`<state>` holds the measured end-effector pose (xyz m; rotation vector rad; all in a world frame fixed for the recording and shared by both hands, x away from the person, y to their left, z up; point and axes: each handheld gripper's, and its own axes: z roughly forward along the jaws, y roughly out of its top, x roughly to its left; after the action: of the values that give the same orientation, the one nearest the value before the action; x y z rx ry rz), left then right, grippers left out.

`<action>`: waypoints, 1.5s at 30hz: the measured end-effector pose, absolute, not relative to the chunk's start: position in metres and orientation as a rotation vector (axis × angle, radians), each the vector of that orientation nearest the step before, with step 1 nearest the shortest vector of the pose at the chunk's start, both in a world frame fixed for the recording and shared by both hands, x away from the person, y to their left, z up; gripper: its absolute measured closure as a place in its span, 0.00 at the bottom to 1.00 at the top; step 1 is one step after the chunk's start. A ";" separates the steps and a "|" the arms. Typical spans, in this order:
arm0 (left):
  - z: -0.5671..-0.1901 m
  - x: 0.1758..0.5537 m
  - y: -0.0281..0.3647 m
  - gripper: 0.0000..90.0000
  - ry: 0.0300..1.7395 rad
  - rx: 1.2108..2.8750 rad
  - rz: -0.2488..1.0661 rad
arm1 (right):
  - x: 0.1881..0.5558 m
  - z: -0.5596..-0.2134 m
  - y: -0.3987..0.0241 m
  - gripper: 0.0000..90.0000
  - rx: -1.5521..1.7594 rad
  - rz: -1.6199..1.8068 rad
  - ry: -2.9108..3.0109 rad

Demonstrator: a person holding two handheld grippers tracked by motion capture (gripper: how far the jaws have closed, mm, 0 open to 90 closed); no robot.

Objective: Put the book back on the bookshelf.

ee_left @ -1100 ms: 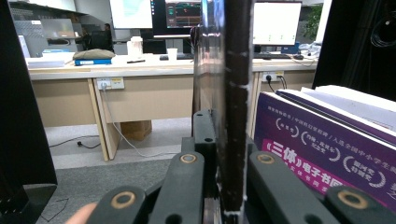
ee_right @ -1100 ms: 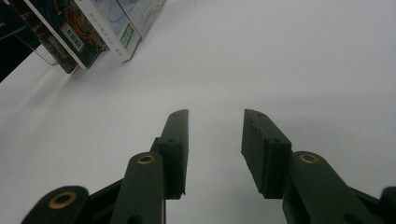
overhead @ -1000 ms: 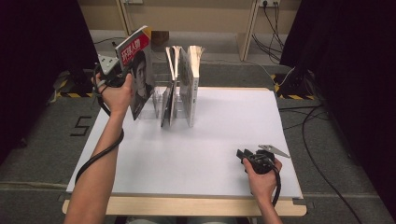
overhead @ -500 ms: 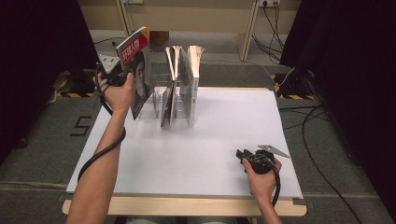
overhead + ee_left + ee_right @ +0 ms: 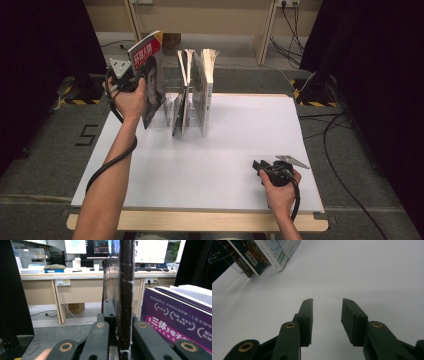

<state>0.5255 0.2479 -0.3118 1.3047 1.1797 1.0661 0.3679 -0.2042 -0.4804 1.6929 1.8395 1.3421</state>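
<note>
- The left hand-held gripper is clamped on a magazine with a red-topped cover, held upright and raised at the far left of the white worktop.
- In the left gripper view the black jaws press flat on both faces of the magazine, seen edge-on, its long axis running straight up from the jaws.
- Just to the right of the held magazine, a clear rack stands on the far part of the worktop, with several books standing upright in it, spines up and down.
- The key relation: the rack's open slot lies beside and below the magazine, on its right, so the magazine looks lined up parallel to the standing books. Judging from this, the move ahead is a short shift right and down into the slot.
- The left hand is by far the nearer to the rack.
- The right hand-held gripper rests near the front right corner of the worktop, well apart from the books.
- Its jaws stand apart with nothing between them, pointing across bare white worktop toward the rack's base.
</note>
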 end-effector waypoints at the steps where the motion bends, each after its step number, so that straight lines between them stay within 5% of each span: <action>1: -0.314 0.526 0.248 0.96 1.181 1.304 1.068 | 0.368 -0.480 -0.204 0.69 1.700 1.348 1.838; 30: -0.373 0.497 0.271 0.95 1.225 1.299 1.041 | 0.368 -0.482 -0.202 0.69 1.686 1.334 1.847; 45: -0.372 0.493 0.283 0.89 1.242 1.225 0.981 | 0.368 -0.482 -0.201 0.69 1.685 1.333 1.853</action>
<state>0.4935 0.2835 -0.3718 1.2251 1.2417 0.9814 0.3681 -0.2009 -0.4816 1.6854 1.8532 1.3333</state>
